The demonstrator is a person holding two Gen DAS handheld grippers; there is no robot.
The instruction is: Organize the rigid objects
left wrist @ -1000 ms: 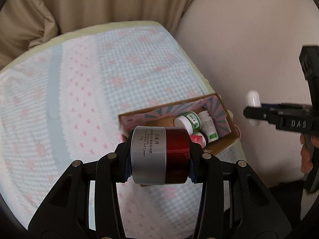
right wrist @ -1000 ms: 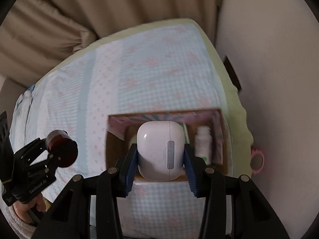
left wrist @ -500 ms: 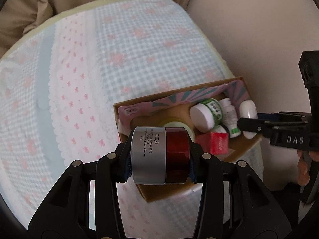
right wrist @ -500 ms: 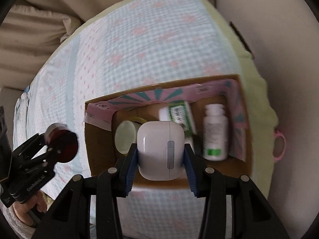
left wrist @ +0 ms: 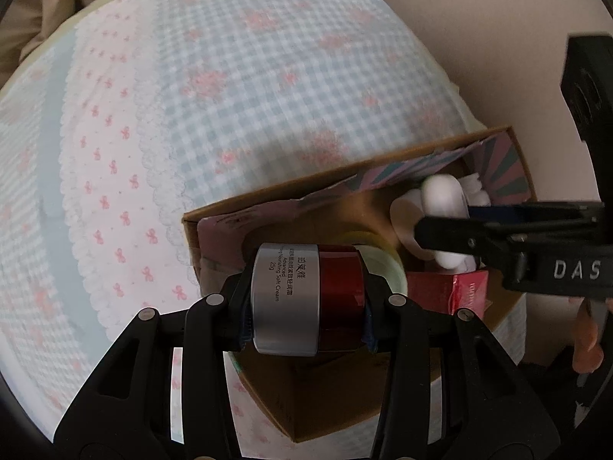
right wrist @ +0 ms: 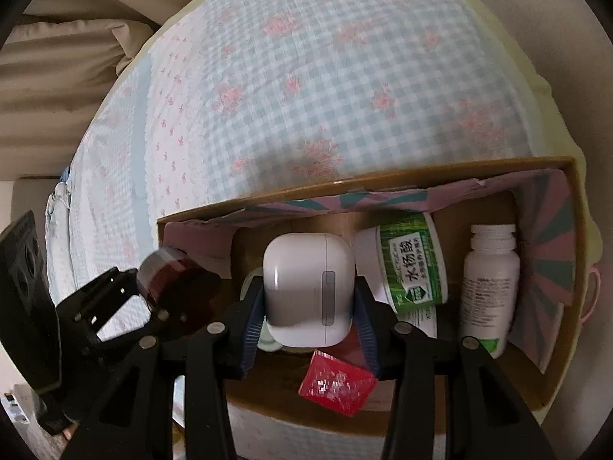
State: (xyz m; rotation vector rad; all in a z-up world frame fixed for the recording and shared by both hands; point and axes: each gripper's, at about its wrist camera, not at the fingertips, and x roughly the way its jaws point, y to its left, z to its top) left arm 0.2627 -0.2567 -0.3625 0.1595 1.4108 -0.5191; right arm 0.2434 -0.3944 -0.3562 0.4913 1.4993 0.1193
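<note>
My left gripper [left wrist: 304, 299] is shut on a silver and dark red cream jar [left wrist: 306, 299], held over the left part of an open cardboard box [left wrist: 268, 199]. My right gripper [right wrist: 308, 306] is shut on a white earbud case [right wrist: 306, 287], held over the middle of the same box [right wrist: 383, 184]. The right gripper also shows in the left wrist view [left wrist: 444, 230], and the left gripper with its jar shows in the right wrist view [right wrist: 164, 280]. Inside the box lie a green-labelled jar [right wrist: 413, 260], a white bottle [right wrist: 488, 283] and a small red box [right wrist: 337, 383].
The box stands near the front right corner of a table under a blue checked and pink patterned cloth [left wrist: 230, 76]. A beige wall [left wrist: 479, 19] rises to the right, beige curtains [right wrist: 57, 57] hang behind, and a pale round lid [left wrist: 383, 264] lies in the box.
Both grippers have moved forward and down toward the box, which now looks much larger. The jar and the earbud case are now over the box interior.
</note>
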